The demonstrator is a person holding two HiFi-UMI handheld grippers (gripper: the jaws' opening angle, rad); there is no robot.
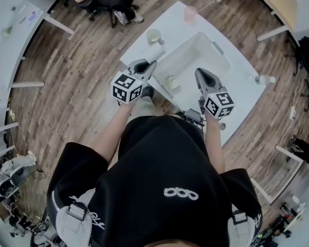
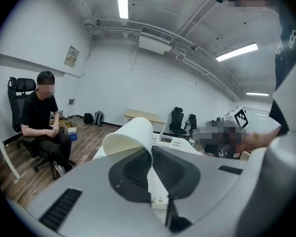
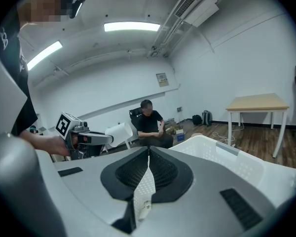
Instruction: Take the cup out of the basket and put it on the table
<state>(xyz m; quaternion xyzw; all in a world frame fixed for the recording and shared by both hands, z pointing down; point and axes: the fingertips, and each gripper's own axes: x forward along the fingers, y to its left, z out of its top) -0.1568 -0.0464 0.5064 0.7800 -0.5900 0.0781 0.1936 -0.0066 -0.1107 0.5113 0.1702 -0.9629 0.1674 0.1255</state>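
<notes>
The white paper cup (image 1: 155,52) (image 2: 130,137) is out of the basket. It is tipped on its side and is held up over the white table (image 1: 245,94), just beside the left wall of the white plastic basket (image 1: 217,48). The left gripper (image 1: 153,62) (image 2: 152,158) has its two jaws pinched tight on the thin wall of the cup, one jaw inside and one outside. The right gripper (image 1: 198,72) (image 3: 148,168) has its jaws pressed together with nothing in them, and it hangs over the near end of the basket. A small pale thing (image 1: 171,81) lies in the basket's near left corner, too small to tell what it is. A pale green cup (image 1: 153,36) stands near the table's left edge, close to the held cup. A pink cup (image 1: 190,13) stands at the table's far corner. A clear bottle (image 1: 262,79) lies at the right corner. Far off, a person in black (image 2: 39,122) sits on an office chair on the wooden floor (image 1: 87,81).
</notes>
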